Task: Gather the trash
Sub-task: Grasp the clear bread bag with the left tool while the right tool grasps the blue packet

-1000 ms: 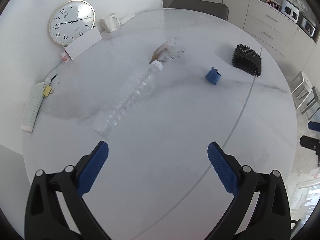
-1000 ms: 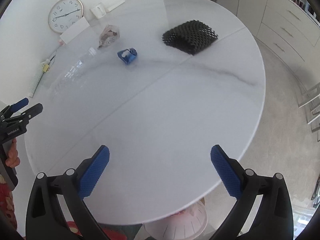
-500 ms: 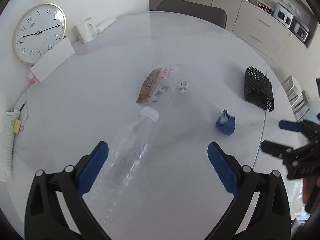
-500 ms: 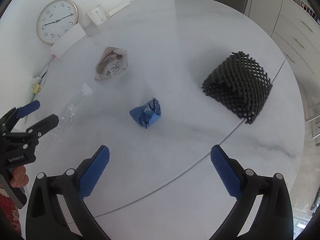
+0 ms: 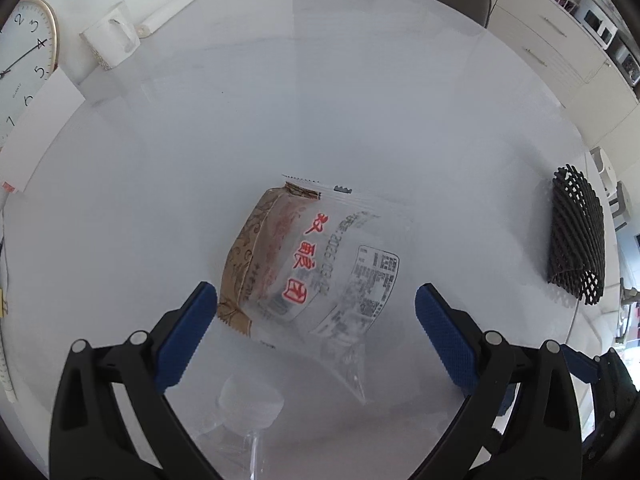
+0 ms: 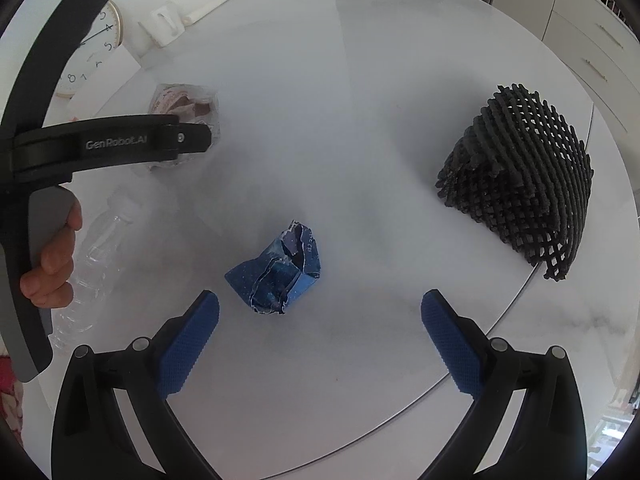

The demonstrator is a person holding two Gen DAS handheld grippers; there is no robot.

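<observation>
Two pieces of trash sit squarely in front of the two grippers. The snack wrapper point(image 5: 316, 264), clear plastic with a brown printed edge and red characters, lies flat on the white table point(image 5: 360, 120) just beyond the left gripper point(image 5: 316, 320), whose blue pads are spread wide with nothing between them. The crumpled blue carton point(image 6: 276, 276) lies just beyond the right gripper point(image 6: 320, 328), also wide and empty. The black mesh bag point(image 6: 524, 184) slumps on its side far right, well apart from both, and is probably where the trash goes, though that is a guess.

To take the wrapper well, I would lower the left pads until they straddle its width, then close on a raised fold instead of scraping flat film, which may slide on the smooth top. The carton is stiffer and stands up, so a plain pinch across its middle should hold.

The left wrist view alone shows the wrapper's print and the white cap of the clear bottle point(image 5: 250, 404) right beneath that gripper. The right wrist view alone shows the bottle's full length lying near left, the carton, and the hand point(image 6: 52, 264) on the left gripper's handle. Only there does the mesh bag's open weave read clearly.
</observation>
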